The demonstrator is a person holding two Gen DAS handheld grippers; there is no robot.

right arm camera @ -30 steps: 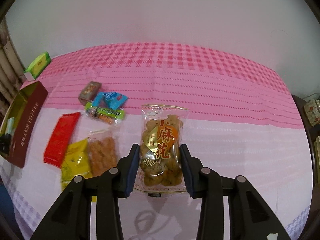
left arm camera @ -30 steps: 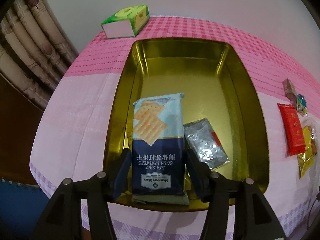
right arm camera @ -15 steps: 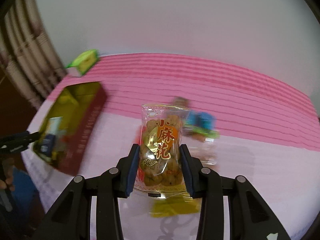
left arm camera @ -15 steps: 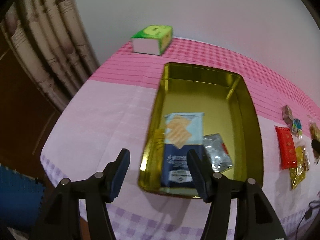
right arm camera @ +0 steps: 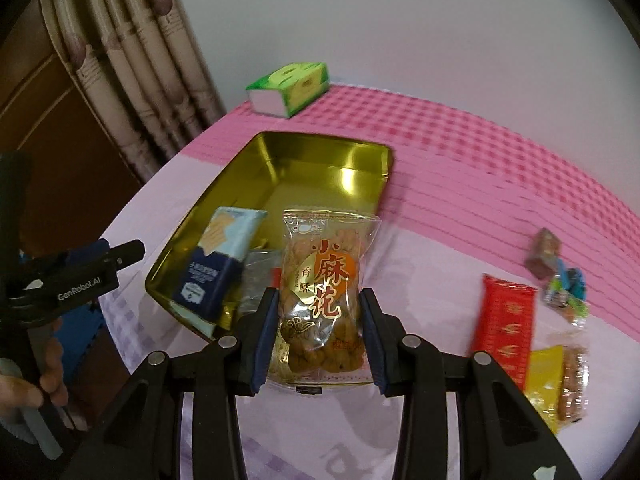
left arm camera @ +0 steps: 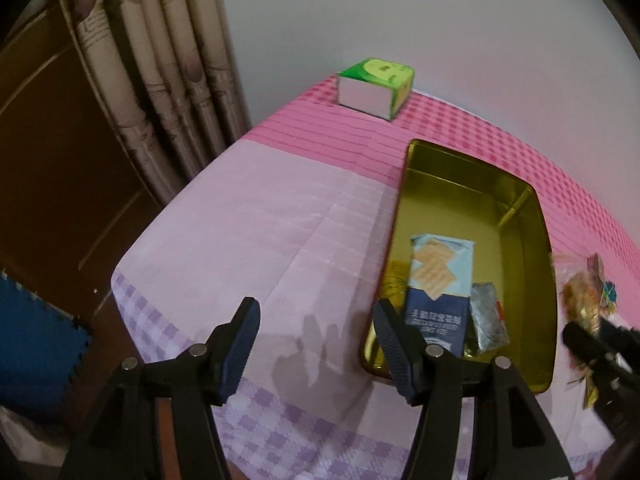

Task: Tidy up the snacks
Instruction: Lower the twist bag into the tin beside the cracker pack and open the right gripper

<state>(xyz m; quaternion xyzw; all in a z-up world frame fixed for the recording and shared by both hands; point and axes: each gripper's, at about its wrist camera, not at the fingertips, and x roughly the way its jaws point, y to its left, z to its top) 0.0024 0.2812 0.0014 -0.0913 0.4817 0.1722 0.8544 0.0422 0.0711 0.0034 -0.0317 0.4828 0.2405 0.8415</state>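
Right tongs (right arm camera: 318, 336) clamped on clear fried-twist snack bag (right arm camera: 324, 292), pads pressing both long sides, bag upright between them, lifted above near-right corner of gold tin (right arm camera: 320, 152). Same bag and right tongs visible blurred at right edge of left wrist view, just beside tin's right wall.

Left tongs (left arm camera: 314, 344) spread wide, jaws just been opening, nothing between them; hanging over bare lilac cloth of counter (left arm camera: 248, 240) left of tin, right finger overlapping tin's near-left corner in view. Seen from right wrist view at far left edge, gripped by a hand (right arm camera: 28, 380).

In tin: soda cracker pack (left arm camera: 438, 292), blue and pale blue, leaning on near end; silver foil packet (left arm camera: 488, 322) just beside it on the right; gold wrapper partly hidden under both. Far half of tin bare.

On counter right of tin, well apart from it: red packet (right arm camera: 504, 324), yellow packet (right arm camera: 544, 380) touching its lower end, clear packet of brown snacks (right arm camera: 574, 384) beside that, small brown pack (right arm camera: 544, 252) and blue-green candies (right arm camera: 568, 290) further back.

Green tissue box (left arm camera: 374, 88) at far corner of counter, beyond tin. Curtain (left arm camera: 160, 60) behind.
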